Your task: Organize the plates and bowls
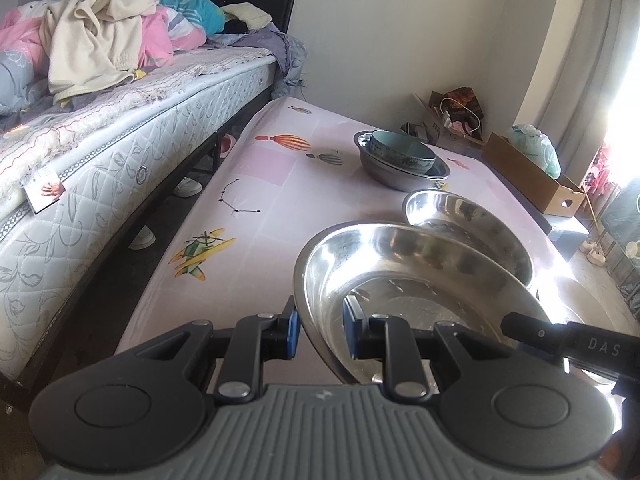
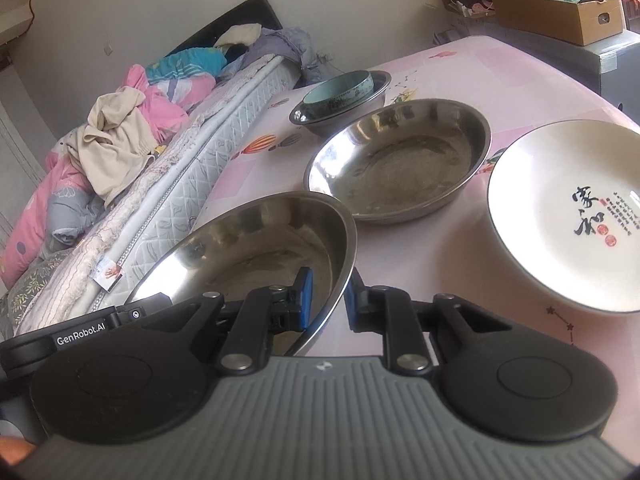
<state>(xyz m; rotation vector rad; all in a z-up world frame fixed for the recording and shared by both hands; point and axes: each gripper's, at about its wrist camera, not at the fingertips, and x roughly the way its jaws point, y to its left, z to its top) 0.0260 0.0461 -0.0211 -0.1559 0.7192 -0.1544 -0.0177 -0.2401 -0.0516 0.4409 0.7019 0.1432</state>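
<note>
A steel dish (image 1: 420,280) is held between both grippers above the pink table. My left gripper (image 1: 320,330) is shut on its near-left rim. My right gripper (image 2: 326,298) is shut on its right rim; the same dish shows tilted in the right wrist view (image 2: 256,240). A second steel dish (image 2: 400,160) lies on the table just behind it, also in the left wrist view (image 1: 472,220). Further back a teal bowl (image 2: 340,90) sits inside a steel bowl (image 2: 344,114). A white ceramic plate with calligraphy (image 2: 568,212) lies to the right.
The table has a pink printed cloth (image 1: 260,200). A bed with a mattress (image 1: 100,168) and heaped clothes runs along its left side. A cardboard box (image 2: 560,16) and bags stand beyond the table's far right corner. Bright window glare is at the right.
</note>
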